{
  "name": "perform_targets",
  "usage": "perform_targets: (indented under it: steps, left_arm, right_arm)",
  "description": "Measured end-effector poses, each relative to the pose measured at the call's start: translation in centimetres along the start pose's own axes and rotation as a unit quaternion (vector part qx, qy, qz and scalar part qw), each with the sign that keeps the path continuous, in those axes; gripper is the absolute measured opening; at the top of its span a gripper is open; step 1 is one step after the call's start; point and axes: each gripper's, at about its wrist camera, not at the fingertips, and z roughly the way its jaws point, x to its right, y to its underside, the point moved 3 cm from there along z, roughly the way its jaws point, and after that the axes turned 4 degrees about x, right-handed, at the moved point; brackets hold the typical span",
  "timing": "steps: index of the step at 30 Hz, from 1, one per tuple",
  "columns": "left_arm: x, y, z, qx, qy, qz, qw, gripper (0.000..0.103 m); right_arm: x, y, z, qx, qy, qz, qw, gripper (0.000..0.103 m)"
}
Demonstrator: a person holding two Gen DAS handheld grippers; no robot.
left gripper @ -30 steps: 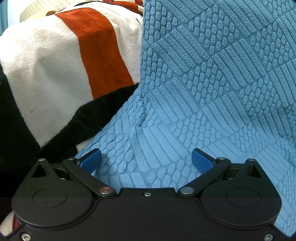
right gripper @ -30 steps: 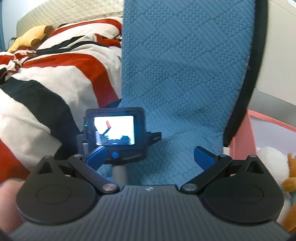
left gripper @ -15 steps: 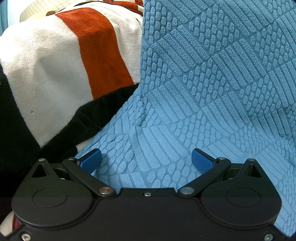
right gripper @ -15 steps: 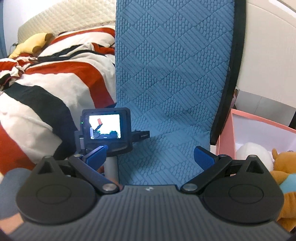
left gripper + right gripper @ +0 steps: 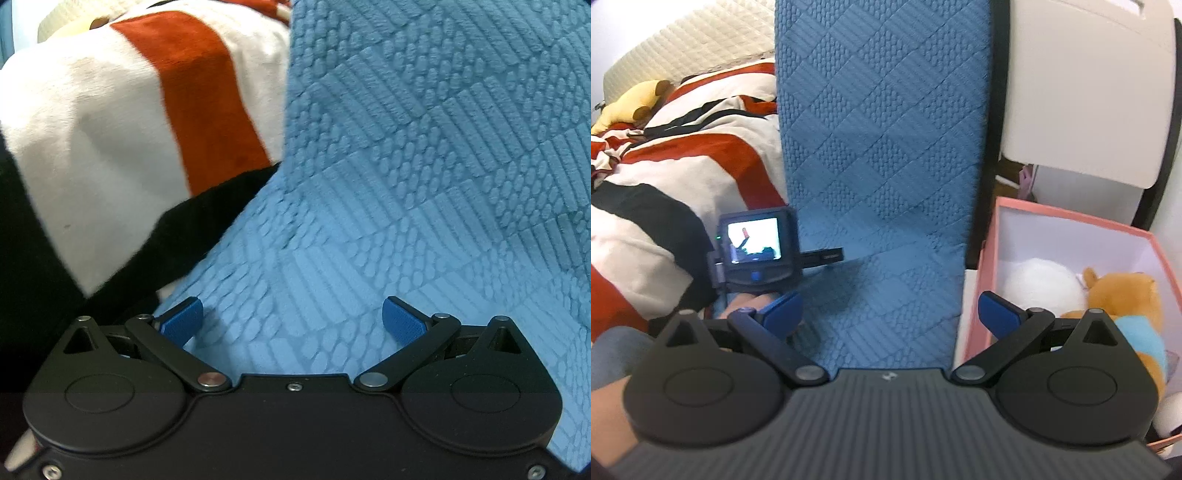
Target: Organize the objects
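Note:
A blue quilted blanket (image 5: pixel 882 166) lies in a long strip down the bed; it fills the right of the left wrist view (image 5: pixel 424 184). My left gripper (image 5: pixel 291 319) is open, low over the blanket's near end, nothing between its fingers. My right gripper (image 5: pixel 890 310) is open above the blanket's lower end, holding nothing. To its right stands a pink box (image 5: pixel 1071 225) holding a white plush toy (image 5: pixel 1041 284) and an orange plush toy (image 5: pixel 1123 295) in a blue shirt. The other gripper's camera screen (image 5: pixel 753 243) shows left of the blanket.
A red, white and black striped duvet (image 5: pixel 110 129) covers the bed left of the blanket (image 5: pixel 672 173). A yellow plush toy (image 5: pixel 631 103) lies at the far left by the cream headboard (image 5: pixel 687 40). A white cabinet (image 5: pixel 1082 81) stands behind the pink box.
My right gripper has pulled back and swung right, bringing the pink box and its plush toys into view. The left gripper has barely moved. Both stay open.

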Motion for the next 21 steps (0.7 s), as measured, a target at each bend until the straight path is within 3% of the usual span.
perform_targets:
  steps: [2,5,10,16,21]
  left_arm:
    - [-0.4,-0.9,-1.5,0.003,-0.005,0.012,0.9999,0.103]
    - [-0.5,-3.0,-5.9,0.042,0.018,0.049,0.9978,0.103]
    - [-1.0,-6.9,-15.4,0.094,0.107,0.073,0.9872,0.103]
    - [-2.2,-8.8,-25.6,0.102,0.191,0.048,0.9751,0.103]
    - [-1.3,-8.4,-31.9,0.105,0.224,0.075,0.9661,0.103]
  right_arm:
    - [0.5,-0.2,-0.6,0.006,0.003,0.004,1.0,0.103]
    - [1.3,-0.9,-2.3,0.02,0.01,0.01,1.0,0.103]
    - [3.4,-2.1,-6.0,0.041,0.031,0.035,0.998,0.103]
    - [6.4,-3.0,-10.7,0.062,0.072,0.055,0.994,0.103]
    - [8.6,-3.1,-14.0,0.072,0.107,0.069,0.989,0.103]
